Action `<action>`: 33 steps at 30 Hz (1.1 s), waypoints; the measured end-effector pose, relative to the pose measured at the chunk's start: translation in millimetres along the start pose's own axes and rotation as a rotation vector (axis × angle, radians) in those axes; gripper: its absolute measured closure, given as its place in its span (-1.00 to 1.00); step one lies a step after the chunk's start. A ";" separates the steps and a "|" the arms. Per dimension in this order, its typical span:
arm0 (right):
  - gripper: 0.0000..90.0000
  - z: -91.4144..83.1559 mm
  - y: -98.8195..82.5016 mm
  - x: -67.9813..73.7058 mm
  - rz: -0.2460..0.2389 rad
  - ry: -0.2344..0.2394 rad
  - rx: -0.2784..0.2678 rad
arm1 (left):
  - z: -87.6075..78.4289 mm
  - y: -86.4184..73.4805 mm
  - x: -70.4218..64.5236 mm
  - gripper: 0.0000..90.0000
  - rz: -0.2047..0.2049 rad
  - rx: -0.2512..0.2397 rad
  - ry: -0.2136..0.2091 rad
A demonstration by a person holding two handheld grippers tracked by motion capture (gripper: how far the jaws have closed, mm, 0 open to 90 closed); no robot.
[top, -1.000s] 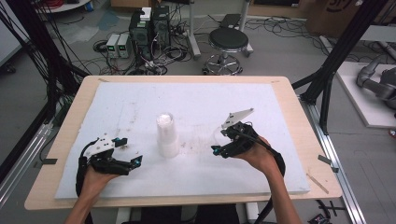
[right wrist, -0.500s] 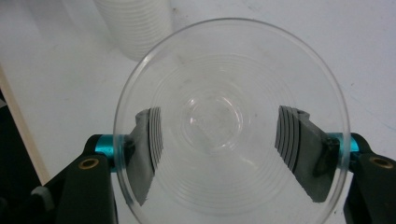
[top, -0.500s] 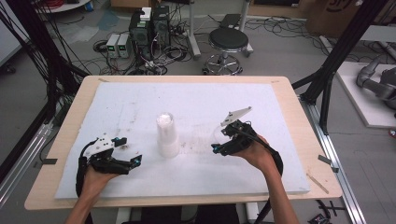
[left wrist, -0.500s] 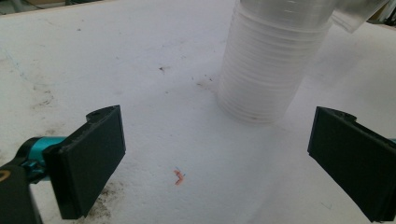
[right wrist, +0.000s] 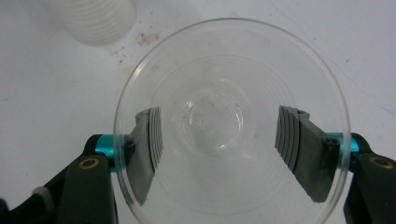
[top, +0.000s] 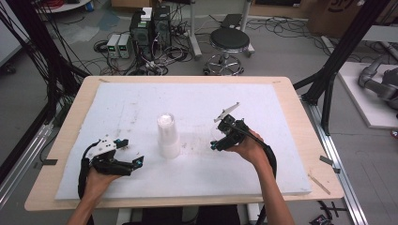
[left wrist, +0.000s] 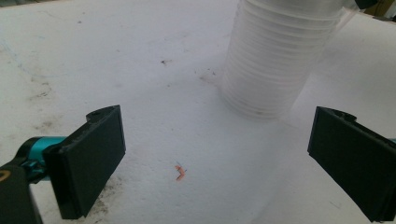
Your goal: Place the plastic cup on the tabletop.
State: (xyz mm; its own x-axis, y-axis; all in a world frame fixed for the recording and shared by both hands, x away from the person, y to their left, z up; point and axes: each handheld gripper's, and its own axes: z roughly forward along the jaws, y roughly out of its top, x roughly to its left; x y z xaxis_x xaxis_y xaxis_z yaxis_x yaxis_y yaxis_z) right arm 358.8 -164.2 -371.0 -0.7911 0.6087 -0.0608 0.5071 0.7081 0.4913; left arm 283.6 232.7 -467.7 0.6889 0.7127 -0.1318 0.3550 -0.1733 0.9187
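A tall stack of clear plastic cups (top: pixel 167 136) stands upright in the middle of the white foam board (top: pixel 141 103); it also rises close ahead in the left gripper view (left wrist: pixel 275 60). My right gripper (top: pixel 217 143) is to the right of the stack, shut on a single clear cup (right wrist: pixel 231 121). In the right gripper view its black jaws (right wrist: pixel 219 154) press the cup's wall from both sides, seen through the open mouth. My left gripper (top: pixel 132 151) rests low at the front left, open, with nothing between its jaws (left wrist: pixel 217 158).
The board covers a wooden table (top: pixel 300 122). A small orange scrap (left wrist: pixel 180 171) lies on the board between the left jaws. Behind the table are a stool (top: pixel 229 42), electronics boxes (top: pixel 150 26) and floor cables.
My right gripper has shifted a little to the left, toward the stack, with the clear cup still in it. The left gripper has stayed in place.
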 end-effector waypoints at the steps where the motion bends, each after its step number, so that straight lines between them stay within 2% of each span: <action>1: -0.28 0.0 0.0 0.0 0.000 0.000 0.000 | 0.0 0.0 0.0 -0.91 0.000 0.000 0.000; 5: -0.28 9.4 2.6 -1.5 0.004 -0.017 0.044 | 0.7 -2.2 1.5 -0.91 -0.012 0.006 0.001; 12: -0.29 23.2 7.0 -2.4 -0.001 -0.035 0.082 | 0.4 -2.5 2.3 -0.91 -0.020 0.000 0.003; 20: -0.29 28.3 11.0 -3.8 0.001 -0.038 0.070 | 1.2 -2.4 1.7 -0.91 -0.013 0.007 0.006; 23: -0.29 32.0 12.5 -4.2 0.004 -0.045 0.058 | 0.7 -2.6 1.8 -0.91 -0.020 0.003 0.018; 27: -0.37 35.2 12.1 -5.3 -0.001 -0.055 0.049 | 0.7 -2.6 2.3 -0.91 -0.019 0.005 0.015; 28: -0.42 37.7 10.7 -5.5 0.012 -0.059 0.042 | 0.7 -2.6 2.2 -0.91 -0.020 0.004 0.014; 30: -0.53 42.2 9.6 -5.6 0.005 -0.065 0.055 | 0.6 -2.6 2.5 -0.91 -0.020 0.006 0.012; 33: -0.56 45.3 9.5 -5.3 0.004 -0.075 0.046 | 0.5 -2.7 2.6 -0.91 -0.026 0.002 0.014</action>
State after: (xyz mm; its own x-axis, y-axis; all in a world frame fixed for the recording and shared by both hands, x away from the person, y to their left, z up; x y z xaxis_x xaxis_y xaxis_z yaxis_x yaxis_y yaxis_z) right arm 383.3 -144.5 -405.4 -0.7621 0.6353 -0.1250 0.5267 0.7206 0.4510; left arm 284.7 234.7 -470.7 0.6705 0.7267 -0.1499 0.3735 -0.1560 0.9144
